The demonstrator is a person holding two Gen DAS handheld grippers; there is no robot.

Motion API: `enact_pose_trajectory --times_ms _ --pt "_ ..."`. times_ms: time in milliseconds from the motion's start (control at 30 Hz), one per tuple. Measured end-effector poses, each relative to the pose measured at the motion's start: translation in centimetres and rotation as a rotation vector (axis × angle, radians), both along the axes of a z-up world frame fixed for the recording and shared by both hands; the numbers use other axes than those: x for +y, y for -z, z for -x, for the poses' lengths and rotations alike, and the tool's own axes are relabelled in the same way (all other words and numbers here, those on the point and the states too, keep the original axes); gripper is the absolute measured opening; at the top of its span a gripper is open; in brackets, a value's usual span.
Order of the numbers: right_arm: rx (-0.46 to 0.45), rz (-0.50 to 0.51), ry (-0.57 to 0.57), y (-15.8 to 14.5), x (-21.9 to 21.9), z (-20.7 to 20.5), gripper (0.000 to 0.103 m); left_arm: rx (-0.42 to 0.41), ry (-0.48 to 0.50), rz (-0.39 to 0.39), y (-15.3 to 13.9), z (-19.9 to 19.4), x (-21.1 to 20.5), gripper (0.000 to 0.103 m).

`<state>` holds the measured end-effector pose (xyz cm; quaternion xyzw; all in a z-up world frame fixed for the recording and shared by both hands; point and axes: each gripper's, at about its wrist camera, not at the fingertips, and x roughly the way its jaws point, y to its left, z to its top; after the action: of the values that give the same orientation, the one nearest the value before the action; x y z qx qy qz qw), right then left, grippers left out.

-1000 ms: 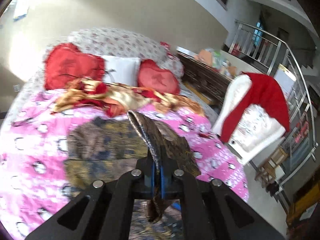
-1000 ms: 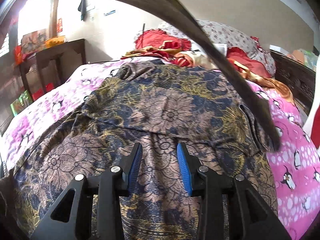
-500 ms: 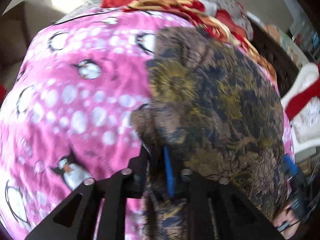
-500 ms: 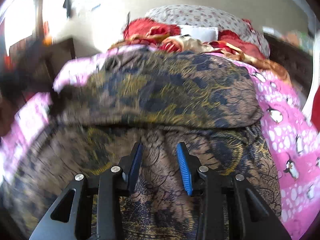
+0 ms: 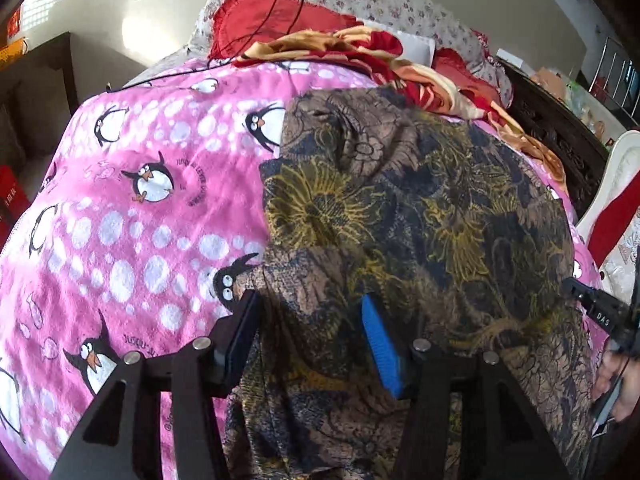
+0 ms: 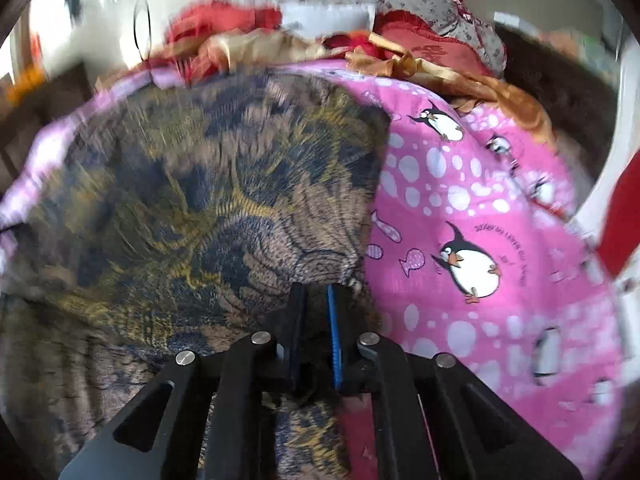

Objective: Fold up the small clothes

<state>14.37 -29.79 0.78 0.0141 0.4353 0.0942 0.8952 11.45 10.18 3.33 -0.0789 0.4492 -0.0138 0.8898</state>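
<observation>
So the brown floral garment is lying on the pink penguin blanket, with the red and gold bedding heap just beyond it. It looks thin, soft and floppy to me, light enough that it'll sag and crease wherever I don't support it. My left gripper has its jaws opening, with cloth lying between them but not pinched. My right gripper is pinched closed at the garment's edge nearest the bare blanket, and a fold of fabric seems caught in there. I reckon edges and corners are the spots to grab, not the middle.
</observation>
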Motion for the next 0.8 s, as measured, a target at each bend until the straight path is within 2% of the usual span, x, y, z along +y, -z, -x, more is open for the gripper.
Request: enact_pose_trajectory --times_ms 100,133,200,267,333,400,433,467,533,600,633,733,800 --pt "0.015 0.115 -0.024 -1.1 1.3 -0.1 0.015 -0.016 -0.017 0.046 0.0 0.0 0.8 0.061" --pt "0.019 0.115 -0.009 -1.5 1.3 -0.2 0.015 -0.030 -0.032 0.066 0.0 0.0 1.1 0.066" --pt "-0.040 0.103 0.017 -3.5 1.7 -0.6 0.015 -0.033 -0.063 0.091 0.3 -0.2 1.7 0.071" --pt "-0.112 0.062 0.033 -5.5 2.4 -1.6 0.015 0.027 -0.066 0.102 1.5 -0.8 1.5 0.077" --pt "-0.152 0.039 0.054 -6.0 3.0 -3.7 0.015 0.012 -0.034 0.069 2.2 -0.6 0.7 0.085" --pt "-0.098 0.093 0.072 -4.1 3.4 -6.0 0.015 0.013 0.002 -0.014 2.5 -0.5 -0.7 0.090" --pt "-0.033 0.118 0.086 -2.4 3.4 -7.3 0.015 0.016 0.010 -0.038 2.6 -0.5 -1.2 0.092" --pt "-0.005 0.092 0.075 -1.1 3.1 -7.9 0.015 0.019 0.013 -0.048 2.6 -0.6 -1.3 0.093" --pt "-0.056 0.079 0.068 -1.0 3.0 -7.4 0.015 0.024 0.009 -0.035 2.6 -0.7 -1.1 0.093" --pt "-0.061 0.101 0.059 -1.8 3.3 -6.6 0.015 0.017 -0.004 -0.037 1.9 -0.4 -0.9 0.086" --pt "-0.063 0.102 0.051 -2.4 3.4 -6.0 0.015 0.007 -0.011 -0.041 1.3 0.2 -0.9 0.079" --pt "-0.089 -0.002 0.003 -4.9 2.9 -2.7 0.015 -0.074 0.006 -0.040 -0.9 2.8 -1.5 0.078" --pt "-0.085 -0.045 -0.045 -5.5 3.3 0.1 0.015 -0.109 0.037 -0.043 -1.6 4.2 -2.4 0.079"
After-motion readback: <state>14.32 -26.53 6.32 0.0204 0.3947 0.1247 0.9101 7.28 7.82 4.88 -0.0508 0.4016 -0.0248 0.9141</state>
